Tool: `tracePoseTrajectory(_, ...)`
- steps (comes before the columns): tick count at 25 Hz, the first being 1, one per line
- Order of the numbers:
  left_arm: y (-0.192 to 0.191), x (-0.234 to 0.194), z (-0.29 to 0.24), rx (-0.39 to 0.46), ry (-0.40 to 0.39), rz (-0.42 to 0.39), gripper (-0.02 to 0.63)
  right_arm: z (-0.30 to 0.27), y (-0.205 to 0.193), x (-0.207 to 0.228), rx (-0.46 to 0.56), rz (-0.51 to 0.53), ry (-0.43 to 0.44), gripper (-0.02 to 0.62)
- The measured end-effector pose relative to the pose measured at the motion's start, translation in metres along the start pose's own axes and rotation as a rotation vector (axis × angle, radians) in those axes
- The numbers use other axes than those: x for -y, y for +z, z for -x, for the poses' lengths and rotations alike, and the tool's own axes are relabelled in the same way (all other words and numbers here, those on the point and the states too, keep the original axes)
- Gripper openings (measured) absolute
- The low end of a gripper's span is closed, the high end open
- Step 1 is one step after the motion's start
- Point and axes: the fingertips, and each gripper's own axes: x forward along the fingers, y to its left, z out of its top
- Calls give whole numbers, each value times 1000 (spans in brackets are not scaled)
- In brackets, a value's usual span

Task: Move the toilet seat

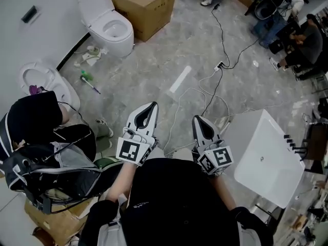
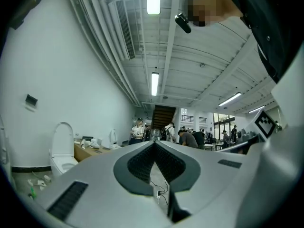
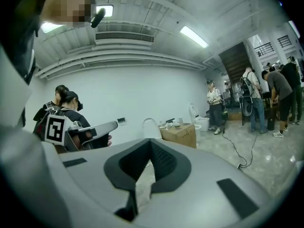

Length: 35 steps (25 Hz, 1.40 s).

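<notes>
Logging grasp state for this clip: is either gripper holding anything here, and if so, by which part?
Nothing is held. The left gripper and the right gripper are both shut, with nothing between them.

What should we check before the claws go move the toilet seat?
1. Left claw empty: ok.
2. Right claw empty: ok.
3. Claws open to grab: not ok, both shut.
4. Toilet in sight: ok, ahead.
5. Floor ahead: not ok, cables lie on it.
6. Claws at the toilet: not ok, well short of it.
</notes>
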Motion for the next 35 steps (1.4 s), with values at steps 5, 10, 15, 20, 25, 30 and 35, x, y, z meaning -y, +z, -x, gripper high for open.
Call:
tracePoseTrajectory(5,-2,-16,-7,-17,18,-8,8,-23,1,1,-2,-1,27,5)
tracePoseTrajectory(10,-1,-35,-22,-19,54,-11,8,-53,6,12,-8,-4,58,5)
tracePoseTrajectory(15,-1,-55,-44,-17,109,-25,8,-89,15,30,-3,-1,105,6)
tracePoseTrajectory(20,-18,-74,-79,-18,160,-34,8,-133,11,60,-3,2,165,5)
tracePoseTrajectory(25,-18,-91,-135,-29,196,-47,8,-179,30,105,-4,-5,214,5)
tracePoseTrajectory(30,-8,-107,-185,-26,244,-61,8,-221,53,145,0,-5,269,5)
tracePoseTrajectory(35,-3,-113,-228,9,287,-53,8,-248,74,180,6,3,311,5)
